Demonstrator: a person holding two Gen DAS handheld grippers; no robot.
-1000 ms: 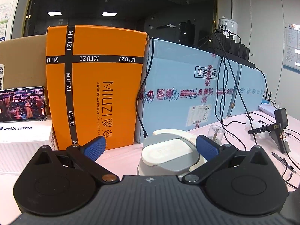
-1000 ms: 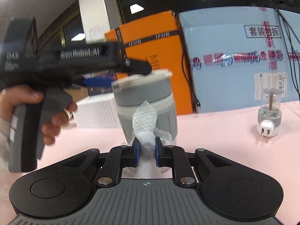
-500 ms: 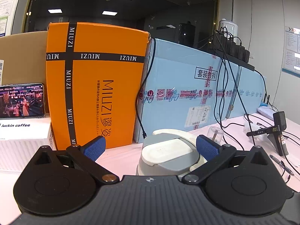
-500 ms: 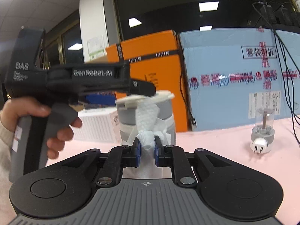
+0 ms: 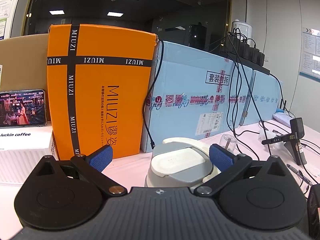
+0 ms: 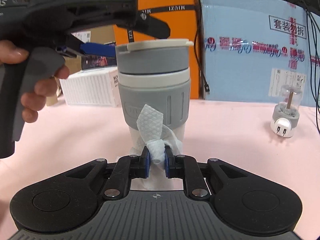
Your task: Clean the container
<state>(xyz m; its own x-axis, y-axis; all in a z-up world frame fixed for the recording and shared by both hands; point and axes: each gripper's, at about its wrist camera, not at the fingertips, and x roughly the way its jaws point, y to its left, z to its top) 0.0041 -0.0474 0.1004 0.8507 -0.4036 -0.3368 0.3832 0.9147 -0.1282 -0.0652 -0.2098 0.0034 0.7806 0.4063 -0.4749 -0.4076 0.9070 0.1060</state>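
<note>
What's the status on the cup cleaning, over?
Left gripper open, above the cup lid, not gripping. Right gripper shut on wipe, against the cup's lower side. Cup upright, lid on. Nothing in the way.

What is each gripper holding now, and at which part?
The right gripper pinches a white wipe at its bunched lower end. The left gripper holds nothing; its fingers are spread open around the grey cup's lid.
</note>
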